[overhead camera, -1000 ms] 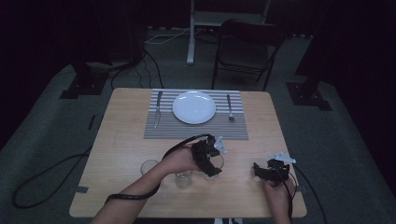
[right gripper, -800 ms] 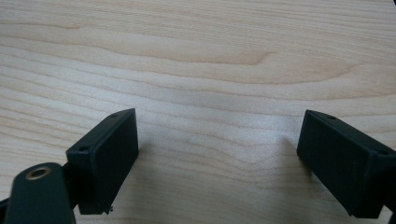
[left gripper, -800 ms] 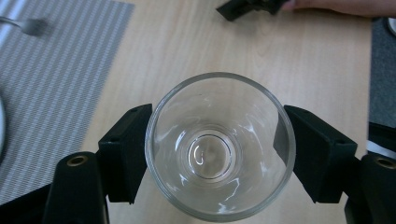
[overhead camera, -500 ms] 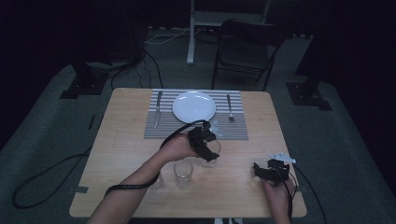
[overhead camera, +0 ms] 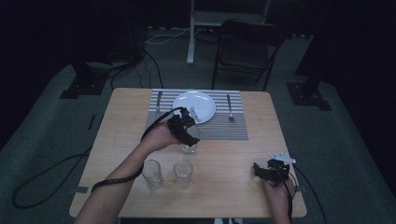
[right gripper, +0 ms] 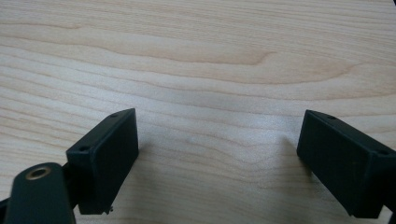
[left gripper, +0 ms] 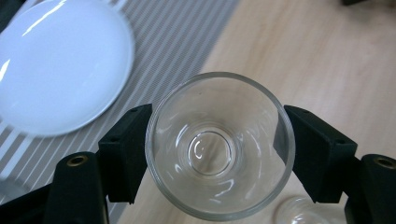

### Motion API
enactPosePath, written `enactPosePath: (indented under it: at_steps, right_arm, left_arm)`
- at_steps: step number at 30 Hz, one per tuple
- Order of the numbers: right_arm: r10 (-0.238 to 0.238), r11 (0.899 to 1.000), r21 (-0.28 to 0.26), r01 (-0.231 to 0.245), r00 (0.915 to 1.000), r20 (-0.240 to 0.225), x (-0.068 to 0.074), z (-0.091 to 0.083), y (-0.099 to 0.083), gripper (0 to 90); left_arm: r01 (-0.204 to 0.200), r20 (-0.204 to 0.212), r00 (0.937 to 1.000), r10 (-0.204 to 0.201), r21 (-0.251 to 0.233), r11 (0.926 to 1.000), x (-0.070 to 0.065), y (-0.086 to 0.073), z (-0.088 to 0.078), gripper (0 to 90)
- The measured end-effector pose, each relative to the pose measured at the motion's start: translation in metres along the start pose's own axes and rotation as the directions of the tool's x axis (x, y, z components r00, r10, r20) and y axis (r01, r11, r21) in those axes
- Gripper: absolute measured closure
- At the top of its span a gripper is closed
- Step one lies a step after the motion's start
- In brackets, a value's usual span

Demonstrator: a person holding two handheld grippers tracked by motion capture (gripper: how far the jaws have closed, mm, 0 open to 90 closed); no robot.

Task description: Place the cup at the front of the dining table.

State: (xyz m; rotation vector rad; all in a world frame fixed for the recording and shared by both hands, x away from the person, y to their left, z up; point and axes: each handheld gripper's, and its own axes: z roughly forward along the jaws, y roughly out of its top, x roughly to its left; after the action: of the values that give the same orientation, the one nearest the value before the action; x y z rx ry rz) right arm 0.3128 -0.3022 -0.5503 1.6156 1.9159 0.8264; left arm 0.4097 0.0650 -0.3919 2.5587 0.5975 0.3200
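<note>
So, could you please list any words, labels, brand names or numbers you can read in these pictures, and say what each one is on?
There is no readable text in any view.
The glass held in the left tool: clear, no print or mark.
The white plate, the striped placemat and the wooden table: plain, no writing.
The right tool: black, no label visible.

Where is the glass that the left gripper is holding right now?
In the high view, the held glass sits in the left gripper at the striped placemat's near edge, just below the white plate.
</note>
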Motion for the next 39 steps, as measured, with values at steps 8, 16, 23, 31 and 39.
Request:
enactPosePath:
  at_steps: [8, 16, 23, 31, 39]
  right_arm:
    - [0.002, 1.0, 0.0, -0.002, 1.0, 0.0, 0.0, 0.0, 0.0, 12.4]
    - [0.002, 1.0, 0.0, -0.002, 1.0, 0.0, 0.0, 0.0, 0.0, 12.4]
    - [0.002, 1.0, 0.0, -0.002, 1.0, 0.0, 0.0, 0.0, 0.0, 12.4]
    - [0.002, 1.0, 0.001, -0.002, 1.0, 0.0, 0.0, 0.0, 0.0, 12.4]
    - [0.001, 1.0, 0.0, -0.001, 1.0, 0.0, 0.0, 0.0, 0.0, 12.4]
  left_arm:
    - [0.077, -0.043, 0.9961, -0.077, 0.0, 0.997, 0.028, -0.018, -0.005, 28.6]
    - [0.162, -0.085, 0.9829, -0.163, -0.023, 0.9865, 0.059, -0.024, -0.007, 28.6]
    - [0.236, -0.128, 0.9622, -0.24, -0.046, 0.9706, 0.085, -0.028, 0.0, 28.6]
    - [0.313, -0.172, 0.9329, -0.317, -0.046, 0.9485, 0.115, -0.035, 0.014, 28.6]
    - [0.343, -0.166, 0.9233, -0.346, -0.047, 0.938, 0.131, -0.032, 0.025, 28.6]
